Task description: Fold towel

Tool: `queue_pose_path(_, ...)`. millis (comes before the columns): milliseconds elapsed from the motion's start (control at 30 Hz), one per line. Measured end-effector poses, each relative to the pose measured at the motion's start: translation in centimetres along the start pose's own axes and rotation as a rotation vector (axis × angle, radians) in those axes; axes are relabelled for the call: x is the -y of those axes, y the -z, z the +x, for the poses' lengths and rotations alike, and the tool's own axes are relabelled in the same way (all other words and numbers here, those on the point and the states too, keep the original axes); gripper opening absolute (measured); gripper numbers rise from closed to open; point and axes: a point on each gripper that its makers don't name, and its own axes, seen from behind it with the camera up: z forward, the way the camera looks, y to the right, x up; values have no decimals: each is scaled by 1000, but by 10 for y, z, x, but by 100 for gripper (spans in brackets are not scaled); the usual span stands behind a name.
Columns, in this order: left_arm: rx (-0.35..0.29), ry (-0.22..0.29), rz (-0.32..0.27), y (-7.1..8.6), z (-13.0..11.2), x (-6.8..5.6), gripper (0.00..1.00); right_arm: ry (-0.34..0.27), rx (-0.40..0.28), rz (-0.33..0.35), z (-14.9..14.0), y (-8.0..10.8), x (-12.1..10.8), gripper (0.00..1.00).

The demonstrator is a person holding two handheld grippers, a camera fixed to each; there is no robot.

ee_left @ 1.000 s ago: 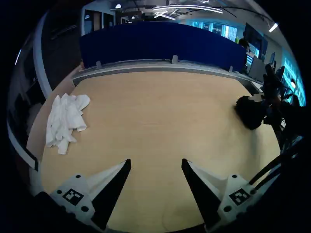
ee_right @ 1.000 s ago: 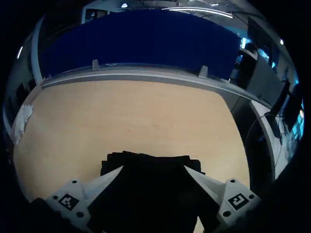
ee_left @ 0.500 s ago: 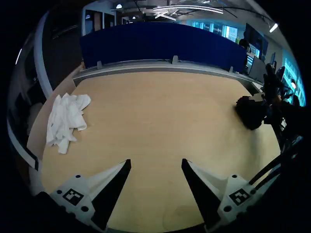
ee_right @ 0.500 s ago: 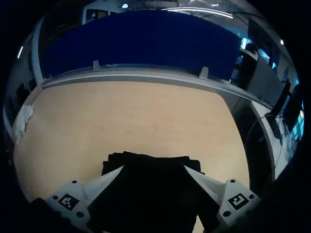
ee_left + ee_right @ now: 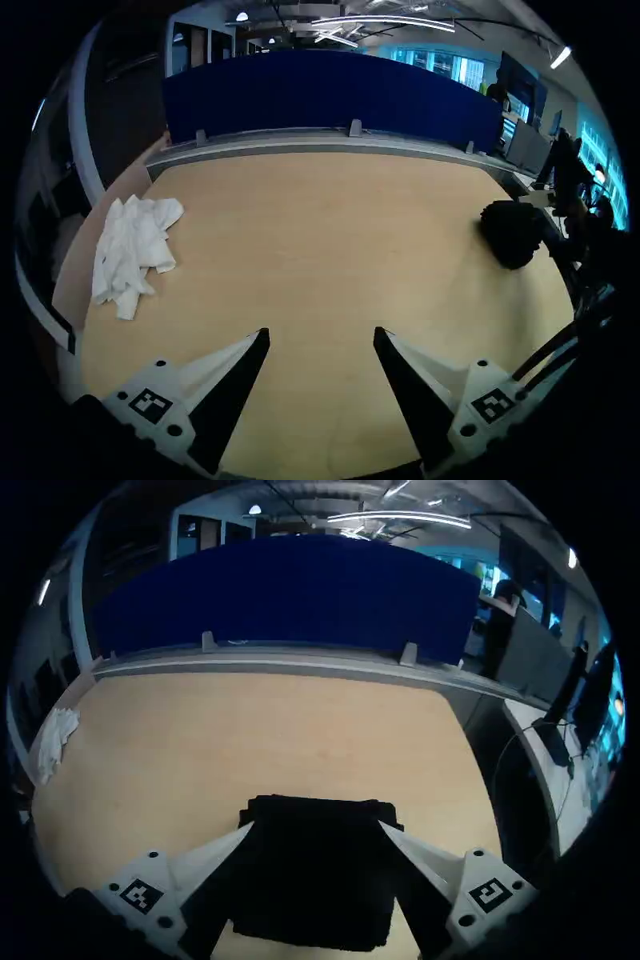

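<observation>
Hovering right gripper (image 5: 316,826), open, empty, over black towel (image 5: 316,880) folded on desk (image 5: 240,736); holding left gripper (image 5: 320,330) agape, empty; judging crumpled white towel (image 5: 132,244), desk's left edge, pending.

**Both claws spread wide**

The left claw (image 5: 320,330) points forward and tilts downward. Its two fingers (image 5: 232,376) are held well apart, with a broad gap between the tips. The right claw (image 5: 316,826) is posed alike, angled down, and its fingers (image 5: 424,860) are parted just as widely.
</observation>
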Motion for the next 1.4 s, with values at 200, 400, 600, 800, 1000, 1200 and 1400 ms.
queue_pose_path(200, -17, -13, -26, 0, 5, -5, 97, -25, -56, -9, -4, 38, 9, 100)
queue_pose_path(400, -36, -22, -48, -1, 11, -9, 97, -51, -128, -2, -13, 75, 26, 100)
queue_pose_path(600, -54, -34, -64, -2, 16, -15, 97, -87, -214, -9, -19, 103, 40, 100)
queue_pose_path(800, -76, -42, -71, -1, 21, -20, 97, -125, -349, -24, -13, 133, 50, 100)
queue_pose_path(1000, -91, -47, -71, -1, 24, -21, 97, -120, -468, -64, -7, 156, 51, 100)
queue_pose_path(1200, -117, -43, -66, -1, 29, -17, 97, -143, -469, -48, -10, 162, 57, 100)
queue_pose_path(1400, -205, -32, -51, -4, 48, -11, 97, -143, -480, -43, -7, 170, 67, 100)
